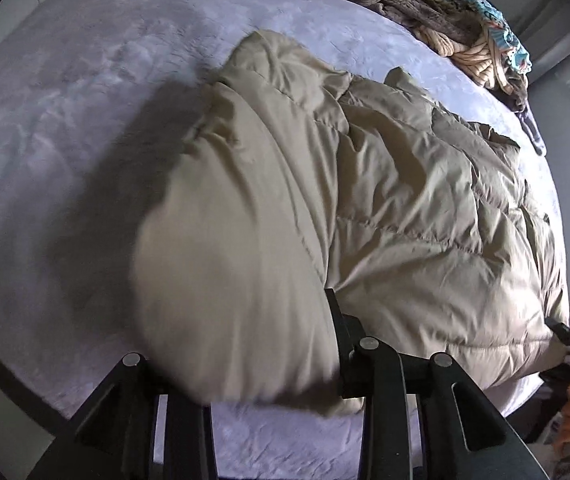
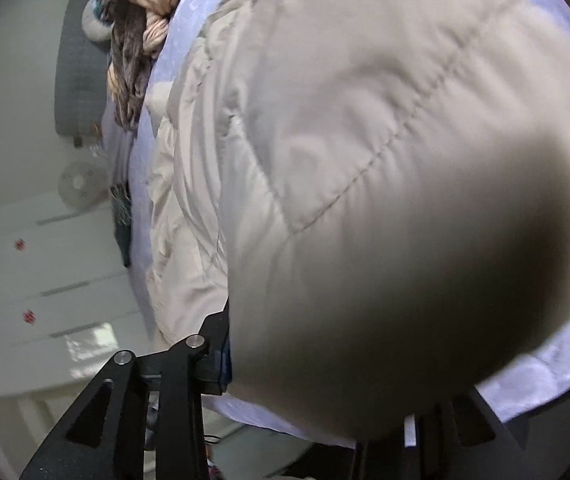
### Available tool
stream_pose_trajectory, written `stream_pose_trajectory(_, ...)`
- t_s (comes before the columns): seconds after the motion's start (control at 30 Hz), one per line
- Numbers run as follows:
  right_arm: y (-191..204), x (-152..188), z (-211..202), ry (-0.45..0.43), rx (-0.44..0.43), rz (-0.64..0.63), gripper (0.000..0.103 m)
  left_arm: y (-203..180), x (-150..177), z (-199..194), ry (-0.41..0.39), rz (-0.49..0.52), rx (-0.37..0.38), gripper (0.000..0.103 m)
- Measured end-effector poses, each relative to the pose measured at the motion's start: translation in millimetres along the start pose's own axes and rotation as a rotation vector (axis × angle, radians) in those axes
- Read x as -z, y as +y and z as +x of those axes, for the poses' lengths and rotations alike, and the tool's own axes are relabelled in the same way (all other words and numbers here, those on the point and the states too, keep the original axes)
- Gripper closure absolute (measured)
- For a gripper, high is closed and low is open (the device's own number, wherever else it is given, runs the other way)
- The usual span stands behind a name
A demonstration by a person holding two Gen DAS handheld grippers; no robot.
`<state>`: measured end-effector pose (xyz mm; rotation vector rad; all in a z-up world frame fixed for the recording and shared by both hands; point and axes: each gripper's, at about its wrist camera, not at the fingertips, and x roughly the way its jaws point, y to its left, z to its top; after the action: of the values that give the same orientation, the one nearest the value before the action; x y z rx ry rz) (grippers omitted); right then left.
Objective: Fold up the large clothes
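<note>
Beige puffer jacket (image 1: 365, 200) lying lengthwise up the bed (image 1: 65, 120), near hem bulging between both claws, left claw (image 1: 253, 344) and right claw (image 2: 325, 360), pad contact hidden, grip untellable.

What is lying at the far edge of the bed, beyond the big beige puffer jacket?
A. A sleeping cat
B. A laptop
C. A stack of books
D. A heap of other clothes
D: in the left wrist view a heap of clothes, striped, brown and teal, sits at the bed's far edge beyond the beige puffer jacket.
</note>
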<state>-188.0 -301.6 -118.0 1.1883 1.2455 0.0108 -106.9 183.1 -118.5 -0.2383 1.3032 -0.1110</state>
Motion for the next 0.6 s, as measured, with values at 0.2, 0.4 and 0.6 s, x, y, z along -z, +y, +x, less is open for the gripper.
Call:
stream_pose_trajectory(0.2, 11, 10, -17, 0.033, 0.076, -0.064, 0.055, 6, 6, -31, -0.019, -0.013, -0.059, 0.068)
stream_pose_trajectory(0.4, 14, 31, -33, 0.077, 0.06, -0.135, 0.055, 7, 12, -58, -0.058, -0.042, -0.129, 0.068)
stream_pose_trajectory(0.6, 47, 44, -32, 0.085, 0.07, -0.277, 0.055, 5, 6, -76, -0.09, -0.041, -0.136, 0.068)
